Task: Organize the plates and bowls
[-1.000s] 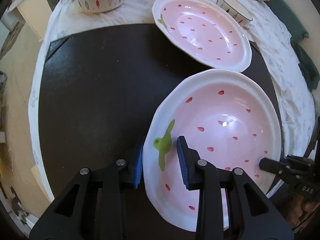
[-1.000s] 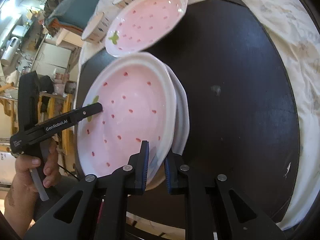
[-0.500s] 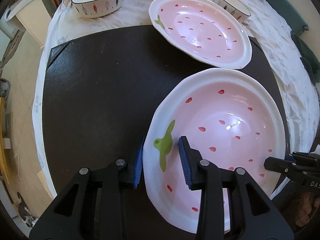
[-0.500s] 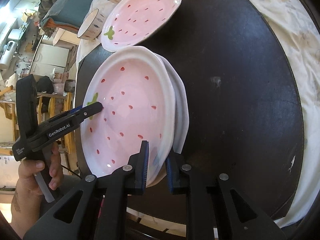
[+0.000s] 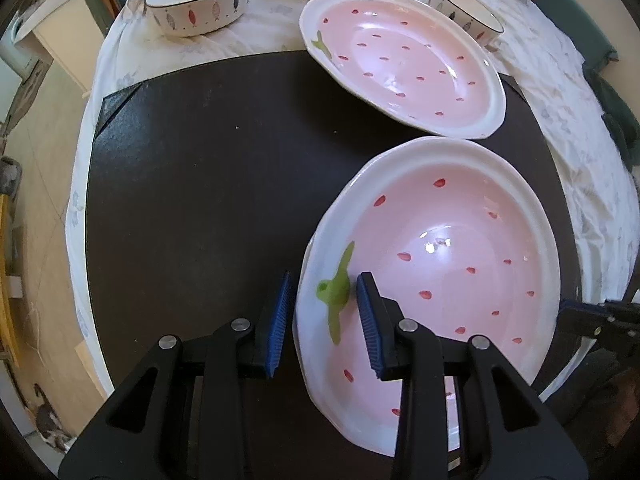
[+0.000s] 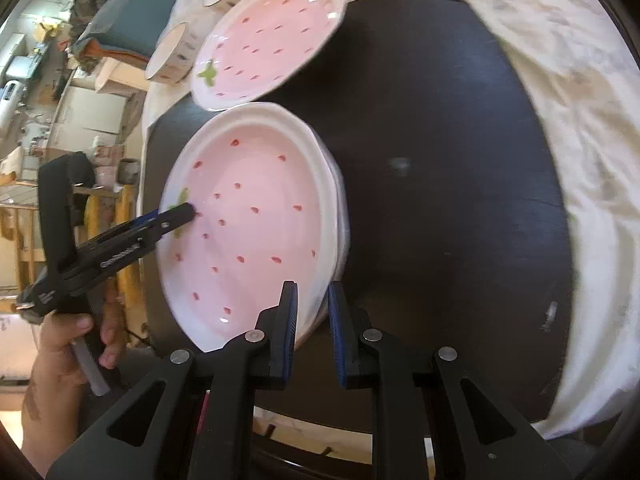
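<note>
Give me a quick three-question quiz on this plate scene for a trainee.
1. True or false: the near plate lies directly on the black mat.
2. How many fish-pattern bowls show in the left wrist view?
3. What painted mark sits on the rim between the left gripper fingertips? A: green leaf. B: blue flower. C: yellow star.

Key: 1 false, the rim of a second plate shows beneath it; 2 three; 3 A.
</note>
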Demonstrator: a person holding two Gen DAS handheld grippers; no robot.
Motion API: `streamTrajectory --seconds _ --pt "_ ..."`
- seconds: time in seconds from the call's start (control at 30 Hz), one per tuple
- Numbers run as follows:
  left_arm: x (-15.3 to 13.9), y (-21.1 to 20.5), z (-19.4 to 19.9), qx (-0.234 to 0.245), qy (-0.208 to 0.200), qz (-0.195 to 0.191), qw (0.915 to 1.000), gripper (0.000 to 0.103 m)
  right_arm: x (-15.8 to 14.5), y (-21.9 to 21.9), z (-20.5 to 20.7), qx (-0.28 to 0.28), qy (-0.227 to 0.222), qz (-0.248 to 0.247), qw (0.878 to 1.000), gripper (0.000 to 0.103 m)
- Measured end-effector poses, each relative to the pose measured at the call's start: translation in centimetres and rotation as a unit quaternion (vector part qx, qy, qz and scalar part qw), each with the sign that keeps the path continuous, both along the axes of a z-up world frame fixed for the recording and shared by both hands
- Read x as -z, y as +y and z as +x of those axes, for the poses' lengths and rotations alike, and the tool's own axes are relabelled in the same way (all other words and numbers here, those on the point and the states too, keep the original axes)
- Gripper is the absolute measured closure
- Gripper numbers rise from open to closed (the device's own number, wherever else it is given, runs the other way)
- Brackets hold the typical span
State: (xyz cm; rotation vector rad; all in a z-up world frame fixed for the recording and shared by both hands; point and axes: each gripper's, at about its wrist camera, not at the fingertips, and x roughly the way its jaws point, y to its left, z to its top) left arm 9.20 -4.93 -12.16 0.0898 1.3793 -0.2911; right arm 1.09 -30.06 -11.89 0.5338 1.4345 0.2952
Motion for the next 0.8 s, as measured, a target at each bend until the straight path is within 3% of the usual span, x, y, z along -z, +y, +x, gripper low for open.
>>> streamTrajectory --seconds 0.1,0.33,0.67,0.8 --pt "0.1 -0.2 0.0 0.001 -0.001 0.002 1.0 0.073 -0.5 -0.3 0.1 0.004 -0.014 0.006 1.0 0.084" --pt "0.1 -0.5 -0.1 0.009 -0.009 0.008 0.9999 0.072 -1.1 0.2 1.1 0.013 -0.058 -0.06 0.996 0.084" --pt "0.0 -0.9 -0.8 0.02 -0.023 0.024 0.9992 0.072 0.1 2.6 1.8 -0.04 -0.062 -0.126 0.989 0.08" --pt "-0.6 -0.8 -1.4 0.017 -0.027 0.023 0.9992 0.067 0.0 2.2 1.7 -0.023 -0.059 -0.117 0.991 0.08"
